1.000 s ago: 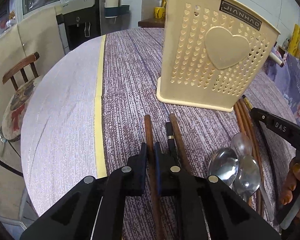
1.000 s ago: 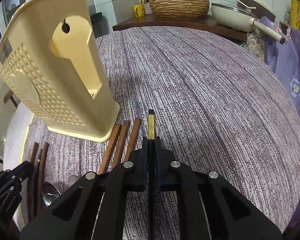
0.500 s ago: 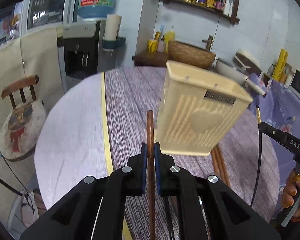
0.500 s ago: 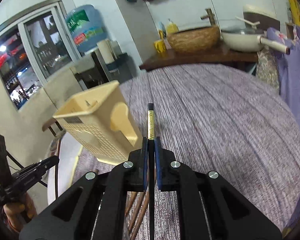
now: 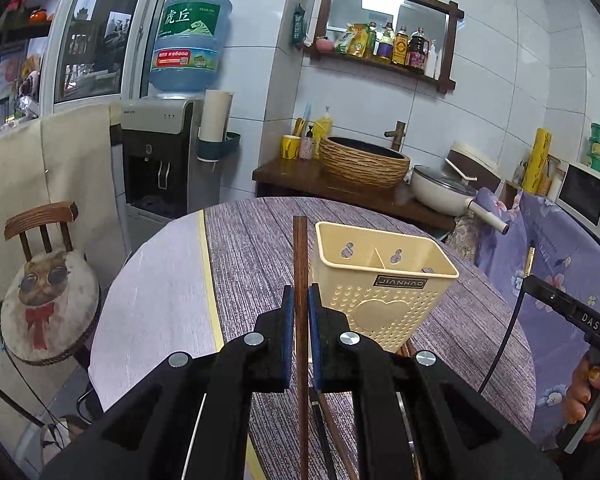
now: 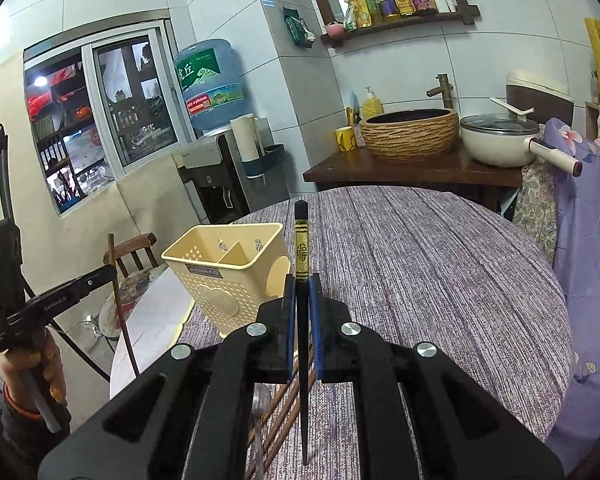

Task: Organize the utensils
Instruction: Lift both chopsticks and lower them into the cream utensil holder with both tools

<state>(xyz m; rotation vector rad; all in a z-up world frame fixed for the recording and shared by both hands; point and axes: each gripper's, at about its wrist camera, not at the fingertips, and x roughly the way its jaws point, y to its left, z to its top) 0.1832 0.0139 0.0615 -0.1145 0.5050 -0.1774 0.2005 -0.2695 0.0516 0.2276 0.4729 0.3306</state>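
Note:
My left gripper (image 5: 299, 300) is shut on a brown wooden chopstick (image 5: 300, 256) and holds it upright, high above the table. My right gripper (image 6: 301, 288) is shut on a black chopstick with a gold band (image 6: 301, 248), also lifted. The cream utensil holder (image 5: 384, 280) with a heart on its front stands on the table ahead and below; it also shows in the right wrist view (image 6: 228, 268), with two open compartments. More brown chopsticks (image 6: 284, 408) and a spoon (image 6: 260, 400) lie on the table beneath the right gripper.
The round table has a purple striped cloth (image 6: 420, 264) and a pale bare part (image 5: 160, 292) at left. A cushioned chair (image 5: 48, 284) stands left of it. A counter with a woven basin (image 5: 364, 160) and a pan (image 5: 444, 192) is behind.
Both grippers have risen from the table, each lifting its chopstick. The views have tilted up, and the holder now sits lower and farther away.

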